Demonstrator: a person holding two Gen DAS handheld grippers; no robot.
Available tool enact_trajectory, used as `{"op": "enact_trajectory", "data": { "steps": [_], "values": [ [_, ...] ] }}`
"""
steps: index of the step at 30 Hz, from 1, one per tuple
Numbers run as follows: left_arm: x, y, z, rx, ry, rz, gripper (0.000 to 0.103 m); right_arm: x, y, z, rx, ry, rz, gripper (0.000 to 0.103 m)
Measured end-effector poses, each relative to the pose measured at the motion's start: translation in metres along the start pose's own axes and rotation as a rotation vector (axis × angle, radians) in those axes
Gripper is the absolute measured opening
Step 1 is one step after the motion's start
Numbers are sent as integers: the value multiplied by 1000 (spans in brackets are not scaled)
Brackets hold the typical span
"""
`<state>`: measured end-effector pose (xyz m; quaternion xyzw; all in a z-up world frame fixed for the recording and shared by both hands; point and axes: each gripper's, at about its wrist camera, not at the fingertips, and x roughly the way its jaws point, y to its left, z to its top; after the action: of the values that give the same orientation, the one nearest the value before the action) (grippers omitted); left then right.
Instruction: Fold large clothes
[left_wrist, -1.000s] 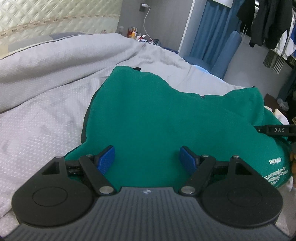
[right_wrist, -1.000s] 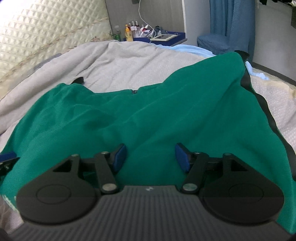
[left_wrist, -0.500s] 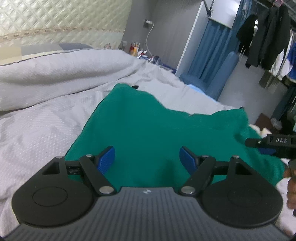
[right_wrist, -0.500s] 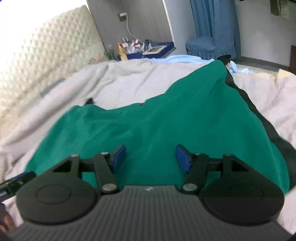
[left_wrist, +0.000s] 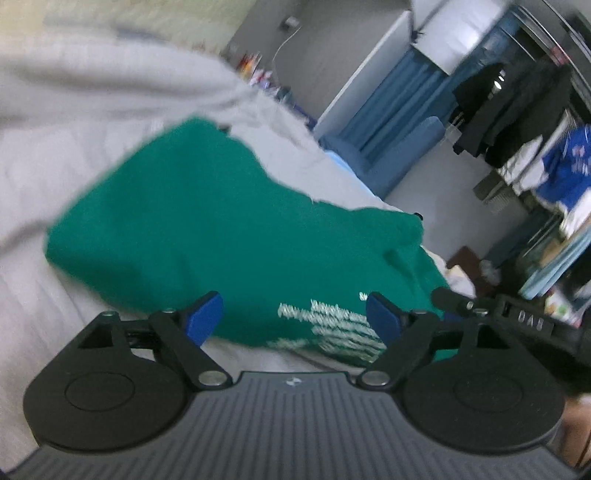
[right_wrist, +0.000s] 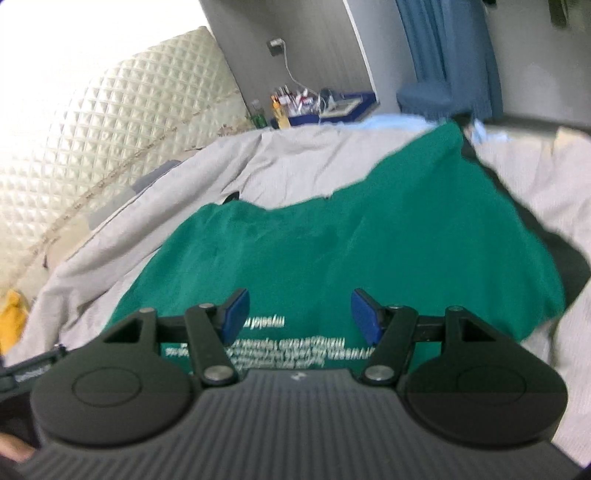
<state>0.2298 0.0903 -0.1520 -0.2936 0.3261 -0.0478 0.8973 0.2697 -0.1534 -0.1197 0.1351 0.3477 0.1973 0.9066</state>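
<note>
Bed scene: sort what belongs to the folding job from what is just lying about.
Job:
green garment
left gripper, jaws opening, nothing between them
right gripper, open, empty

Lying about:
grey bedspread
bottles on the bedside table
hanging clothes
blue chair

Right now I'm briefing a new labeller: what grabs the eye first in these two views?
The green garment spread across the grey bedding dominates both views, its white lettering at the near edge. Both grippers hang above it holding nothing; the left gripper has its jaws opening. Behind, a quilted headboard.
</note>
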Motion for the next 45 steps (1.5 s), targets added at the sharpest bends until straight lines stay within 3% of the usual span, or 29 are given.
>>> {"op": "enact_trajectory", "data": {
  "steps": [2, 5, 7, 12, 17, 19, 27, 33, 39, 42, 45],
  "values": [
    [10, 13, 0, -92, 42, -28, 89, 3, -6, -3, 69, 20, 17, 70],
    [23, 39, 1, -245, 98, -78, 89, 4, -34, -10, 382, -7, 186, 99],
    [29, 57, 1, -341, 124, -94, 91, 13, -46, -14, 520, 24, 246, 98],
    [42, 102, -7, -653, 143, -169, 92, 32, -63, -28, 721, 85, 304, 99],
    [45, 122, -13, -790, 83, -178, 92, 56, -75, -45, 918, 162, 358, 99],
    [47, 125, -6, -788, 44, -218, 91, 64, -76, -47, 944, 177, 369, 99],
    [54, 95, 26, -547, -58, -386, 92, 85, -74, -54, 1048, 208, 499, 101],
    [60, 101, 29, -604, -99, -523, 92, 98, -80, -53, 1084, 226, 468, 101],
    [65, 104, 44, -611, -121, -669, 92, 115, -67, -47, 1034, 261, 503, 99],
    [61, 106, 39, -651, -123, -685, 92, 107, -76, -41, 1043, 182, 432, 99],
    [66, 104, 40, -672, -105, -646, 92, 97, -94, -45, 1125, 118, 370, 99]
  ]
}}
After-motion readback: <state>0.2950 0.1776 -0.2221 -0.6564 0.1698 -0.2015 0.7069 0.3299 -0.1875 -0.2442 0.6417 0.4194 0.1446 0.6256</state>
